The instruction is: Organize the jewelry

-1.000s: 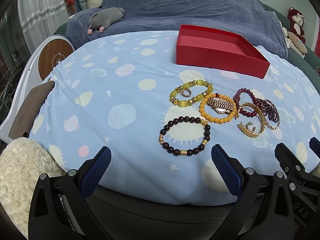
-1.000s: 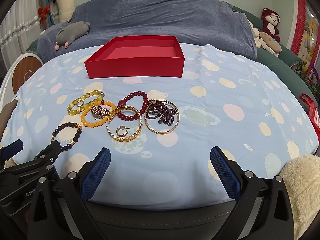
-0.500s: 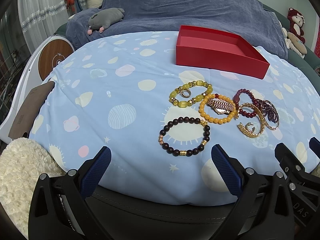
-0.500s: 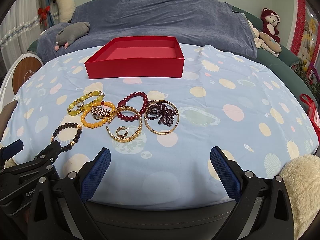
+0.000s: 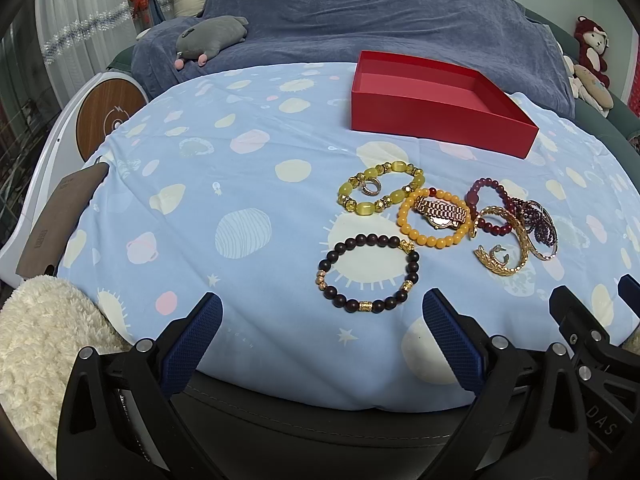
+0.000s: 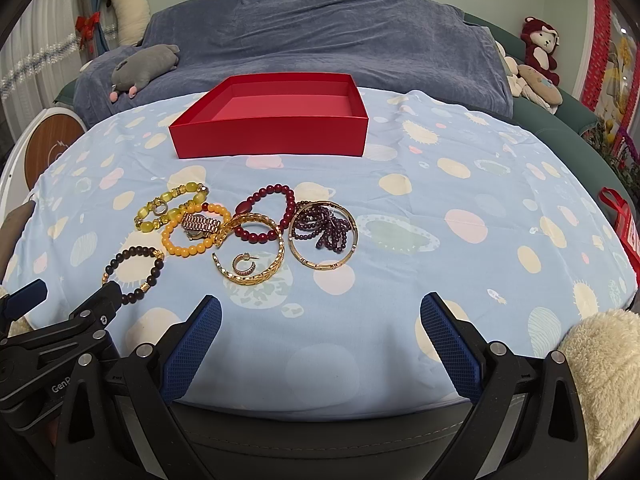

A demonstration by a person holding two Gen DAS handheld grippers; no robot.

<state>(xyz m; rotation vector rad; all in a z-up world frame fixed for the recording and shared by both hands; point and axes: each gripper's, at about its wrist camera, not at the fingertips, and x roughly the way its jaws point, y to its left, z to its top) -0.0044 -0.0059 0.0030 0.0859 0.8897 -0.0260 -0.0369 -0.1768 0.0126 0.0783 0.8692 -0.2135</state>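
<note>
Before the red box (image 6: 268,136), bracelets (image 6: 240,236) lie clustered, both jaws spread.

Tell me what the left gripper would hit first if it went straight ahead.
Probably the dark bead bracelet: it lies just ahead of the left gripper, toward its right jaw. Depth is hard to judge, so it might touch bare cloth first.

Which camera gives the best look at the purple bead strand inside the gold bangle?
The right wrist view. There the purple bead strand lies near the frame's center, seen whole inside the round gold bangle. In the left wrist view the strand sits far to the right, foreshortened and bunched, with the bangle squeezed into a narrow sliver.
</note>
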